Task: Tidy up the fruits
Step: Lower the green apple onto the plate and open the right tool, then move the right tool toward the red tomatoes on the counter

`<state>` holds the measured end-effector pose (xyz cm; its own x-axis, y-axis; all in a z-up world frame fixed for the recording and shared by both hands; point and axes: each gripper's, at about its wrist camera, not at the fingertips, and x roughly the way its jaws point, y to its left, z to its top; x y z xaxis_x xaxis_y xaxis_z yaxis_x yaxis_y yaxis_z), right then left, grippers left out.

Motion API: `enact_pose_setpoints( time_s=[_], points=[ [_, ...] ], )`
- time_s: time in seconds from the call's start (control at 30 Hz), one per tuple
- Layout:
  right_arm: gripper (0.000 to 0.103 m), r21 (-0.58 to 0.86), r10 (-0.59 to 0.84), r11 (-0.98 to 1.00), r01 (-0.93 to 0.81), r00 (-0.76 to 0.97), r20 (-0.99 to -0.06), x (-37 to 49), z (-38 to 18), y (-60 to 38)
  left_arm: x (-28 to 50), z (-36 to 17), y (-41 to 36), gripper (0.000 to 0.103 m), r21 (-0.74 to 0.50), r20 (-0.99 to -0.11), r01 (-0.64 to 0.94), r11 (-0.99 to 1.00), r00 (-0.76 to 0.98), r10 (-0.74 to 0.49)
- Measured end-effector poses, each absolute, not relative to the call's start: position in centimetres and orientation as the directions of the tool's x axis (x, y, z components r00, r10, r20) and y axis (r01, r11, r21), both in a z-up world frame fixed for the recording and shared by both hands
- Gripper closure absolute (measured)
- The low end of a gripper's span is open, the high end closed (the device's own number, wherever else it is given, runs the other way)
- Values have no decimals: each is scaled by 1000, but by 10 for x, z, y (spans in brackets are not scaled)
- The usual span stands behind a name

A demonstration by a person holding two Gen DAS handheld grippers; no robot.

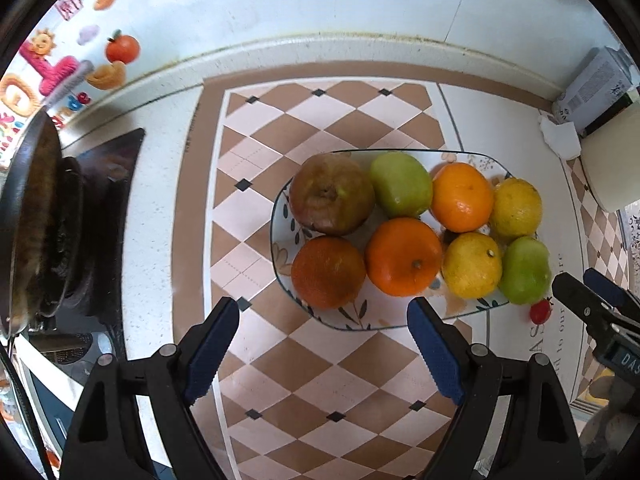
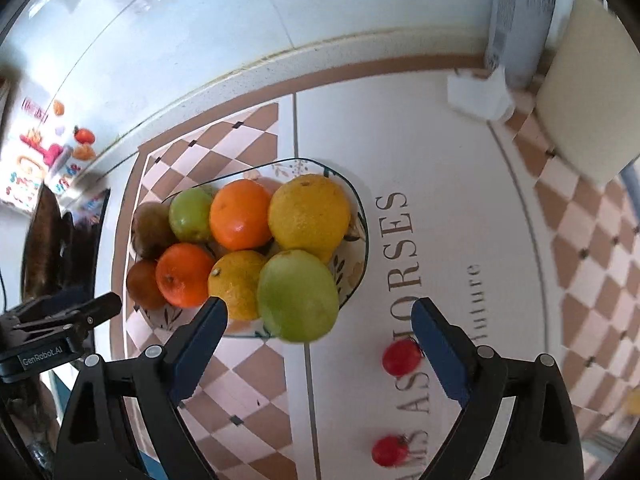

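Note:
A patterned plate (image 1: 282, 216) on the checkered mat holds several fruits. Among them are a brown apple (image 1: 332, 194), oranges (image 1: 404, 256), yellow citrus (image 1: 472, 266) and a green fruit (image 1: 524, 270) at its right corner. My left gripper (image 1: 324, 312) hangs open above the plate's near edge, with nothing between its fingers. My right gripper (image 2: 320, 306) is open too. The green fruit (image 2: 298, 294) lies on the plate (image 2: 358, 264) below the right gripper's spread fingers, and neither pad touches it. Two cherry tomatoes (image 2: 401, 356) (image 2: 388, 451) lie on the mat to the right of the plate.
A dark pan (image 1: 36, 220) sits on the stove at the left. At the back right stand a white cylinder (image 1: 612, 160), a carton (image 1: 592, 88) and a crumpled tissue (image 1: 560, 136). A tiled wall with stickers runs behind the counter.

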<state>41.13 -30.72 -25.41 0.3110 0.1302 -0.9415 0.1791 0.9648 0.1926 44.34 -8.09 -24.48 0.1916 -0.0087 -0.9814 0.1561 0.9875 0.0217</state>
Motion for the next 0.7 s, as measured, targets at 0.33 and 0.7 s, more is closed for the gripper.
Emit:
enact_pose_setpoints(
  time_s=[0.33,0.7],
  points=[
    [7,141,80,981,132,387,-919,364,-193,-279,402,-205,-70,17,23,-952,117,993,307,-14],
    [7,121,57,987,109,462,-885,308,-128,-265,344,-141,-67,17,10,-909,141,990,415,-50]
  ],
)
